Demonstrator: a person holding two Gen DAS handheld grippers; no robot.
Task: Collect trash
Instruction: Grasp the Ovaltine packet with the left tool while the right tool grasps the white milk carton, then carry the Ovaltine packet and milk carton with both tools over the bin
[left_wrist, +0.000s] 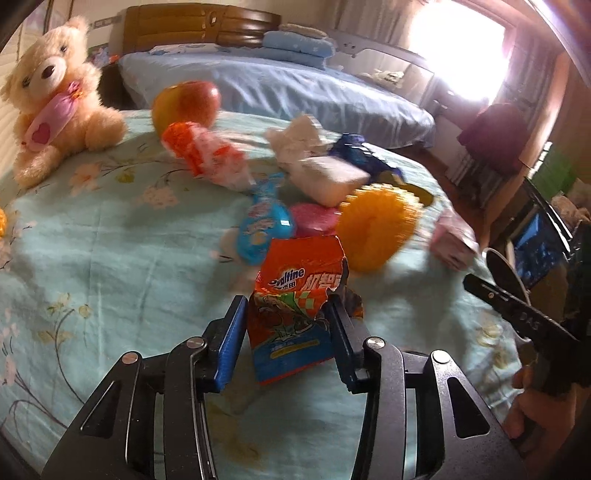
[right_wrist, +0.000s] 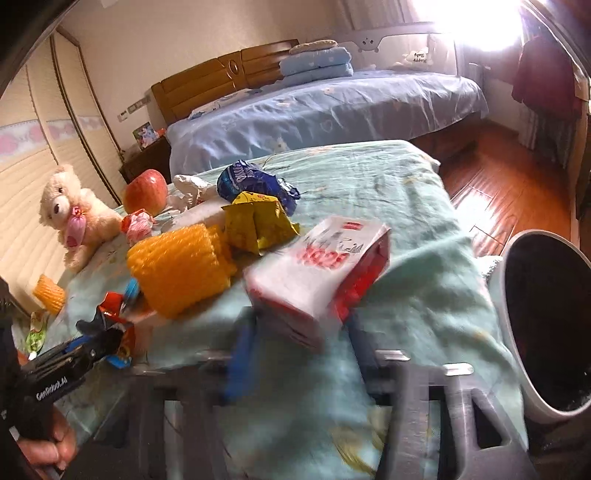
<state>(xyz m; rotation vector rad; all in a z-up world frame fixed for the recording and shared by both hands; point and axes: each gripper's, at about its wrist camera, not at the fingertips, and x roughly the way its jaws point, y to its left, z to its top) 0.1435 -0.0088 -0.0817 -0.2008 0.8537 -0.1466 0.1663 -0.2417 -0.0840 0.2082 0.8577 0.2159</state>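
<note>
On the bed (left_wrist: 110, 240), left of the yellow foam roll (left_wrist: 373, 229), the left gripper (left_wrist: 286, 306) pinches the orange snack wrapper (left_wrist: 299, 295), which stands tall between its half-closed fingers. Right of the roll, the right gripper (right_wrist: 299, 325) points down at the white and red box (right_wrist: 317, 266); blur hides whether it squeezes. The bin (right_wrist: 546, 332) waits right of the box, nearer this hand.

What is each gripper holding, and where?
Left gripper: orange Ovaltine wrapper, gripped at its side edges. Right gripper: white-and-red carton, gripped at its near end.
</note>
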